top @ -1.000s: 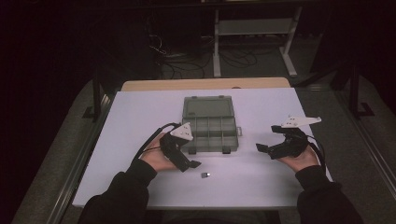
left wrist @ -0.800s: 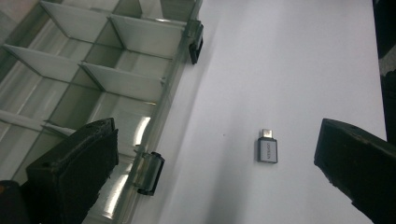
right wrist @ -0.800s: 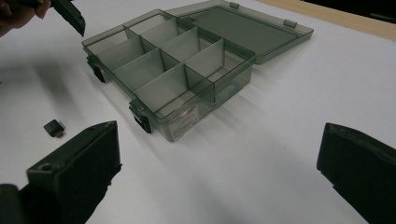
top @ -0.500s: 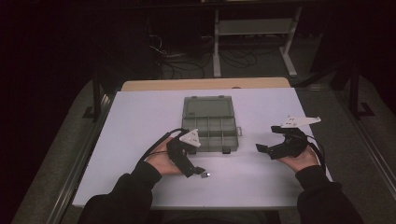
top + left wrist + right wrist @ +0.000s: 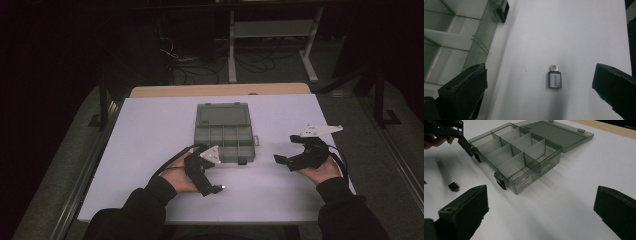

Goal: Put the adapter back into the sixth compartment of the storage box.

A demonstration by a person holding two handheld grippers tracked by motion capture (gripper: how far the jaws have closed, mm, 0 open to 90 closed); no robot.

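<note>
Both grippers' fingers apart; left gripper (image 5: 540,82) straddles adapter (image 5: 555,78) beside organizer box (image 5: 225,131).

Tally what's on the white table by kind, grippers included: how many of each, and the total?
USB-C adapter: 1
Clear compartment box, lid open: 1
Hand-held grippers: 2, the left gripper with jaws open either side of the adapter, and the right gripper with jaws open
Total: 4

White table top (image 5: 150,135), wooden board edge (image 5: 220,90) behind it, grey metal rack (image 5: 270,30) on the floor farther back, black cables (image 5: 185,60) tangled beside it
</note>
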